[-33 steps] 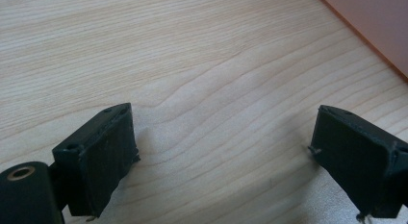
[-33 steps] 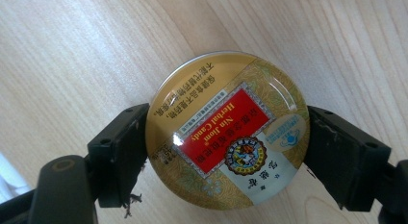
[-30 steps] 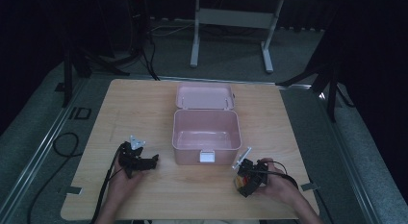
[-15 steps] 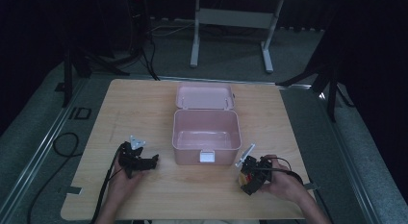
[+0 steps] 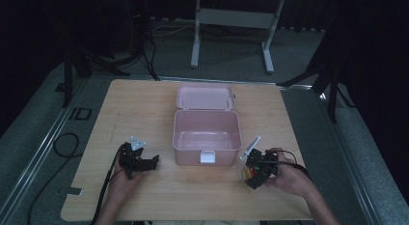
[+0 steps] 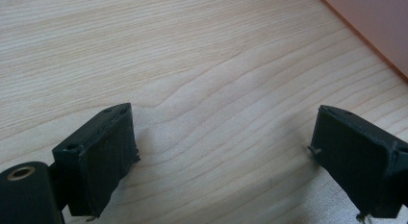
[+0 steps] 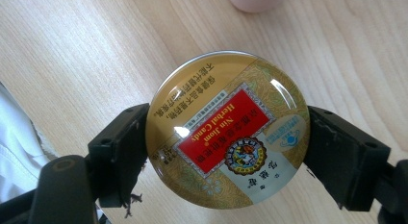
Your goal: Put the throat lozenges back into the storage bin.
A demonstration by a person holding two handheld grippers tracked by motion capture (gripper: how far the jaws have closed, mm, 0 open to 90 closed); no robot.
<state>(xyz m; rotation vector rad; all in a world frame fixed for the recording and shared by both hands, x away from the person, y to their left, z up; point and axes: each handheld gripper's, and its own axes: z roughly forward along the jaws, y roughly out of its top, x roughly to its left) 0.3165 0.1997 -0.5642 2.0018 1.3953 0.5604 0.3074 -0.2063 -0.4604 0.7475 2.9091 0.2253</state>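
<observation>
A round gold candy tin (image 7: 227, 129) with a red label sits between the two black jaws of my right gripper (image 7: 226, 152), which is shut on its rim. In the high view that right gripper (image 5: 254, 169) is held low over the table, right of the pink box's front corner, with a glimpse of the tin (image 5: 247, 173) under it. The pink box (image 5: 207, 138) stands open in the middle of the table, empty, its lid (image 5: 204, 97) laid back. Left of the box, my left gripper (image 5: 144, 163) rests low; its jaws stand wide open over bare wood (image 6: 216, 104).
The wooden table (image 5: 135, 109) stretches broad on both sides of the box. A corner of the pink box (image 6: 380, 27) lies ahead of the left gripper. White cloth (image 7: 14, 152) shows at the left edge of the right gripper view. Cables and stand legs lie on the floor beyond.
My right gripper has shifted slightly right and toward the table's front edge with the tin in it. The left gripper has stayed put.
</observation>
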